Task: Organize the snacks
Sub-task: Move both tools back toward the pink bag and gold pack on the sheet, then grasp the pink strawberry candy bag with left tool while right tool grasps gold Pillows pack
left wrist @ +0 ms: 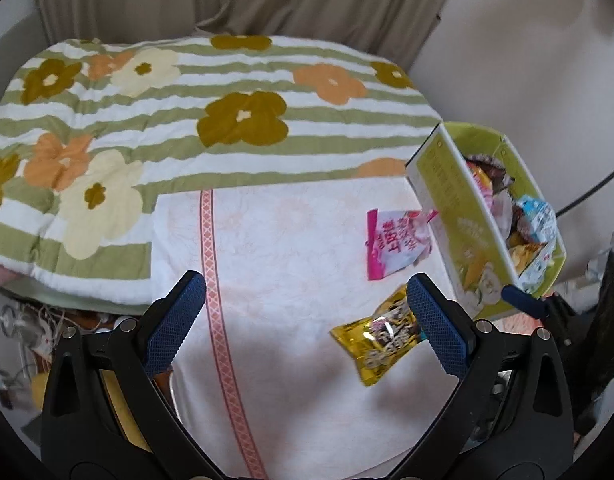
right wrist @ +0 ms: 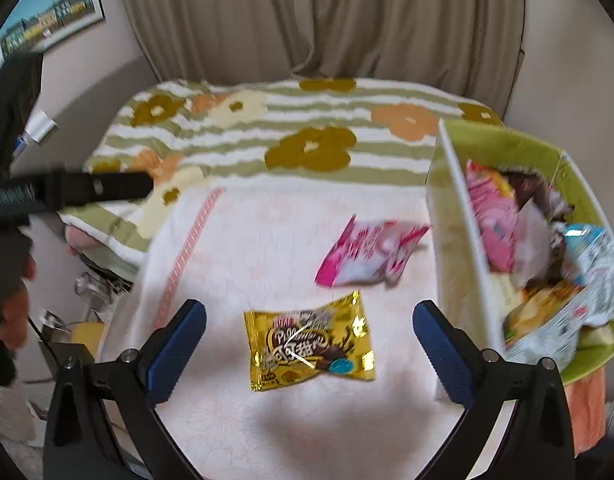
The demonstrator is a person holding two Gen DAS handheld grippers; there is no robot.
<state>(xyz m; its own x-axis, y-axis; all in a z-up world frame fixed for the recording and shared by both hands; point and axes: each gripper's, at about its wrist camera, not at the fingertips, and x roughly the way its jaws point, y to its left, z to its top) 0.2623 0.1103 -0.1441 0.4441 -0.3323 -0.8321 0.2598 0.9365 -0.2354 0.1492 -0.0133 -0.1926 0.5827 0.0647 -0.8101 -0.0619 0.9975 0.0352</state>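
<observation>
Blue-padded fingers of both grippers spread wide over a white cloth with two loose snack packets.

Right gripper (right wrist: 309, 330) hangs with its jaws apart and empty, framing one gold foil snack packet (right wrist: 310, 343) that lies flat on the white cloth (right wrist: 243, 248), printed with dark lettering and a small blue oval. Left gripper (left wrist: 306, 312) is likewise spread and holds nothing; the same gold packet (left wrist: 381, 348) sits just by its right finger. One pink-and-white snack packet (right wrist: 369, 255) lies farther off, near the wall of the green-and-white box (right wrist: 453, 240), its corner close to or touching the box. Several packets fill that single box, too jumbled to count. A striped flower-print blanket (left wrist: 195, 96) lies beyond the cloth.
</observation>
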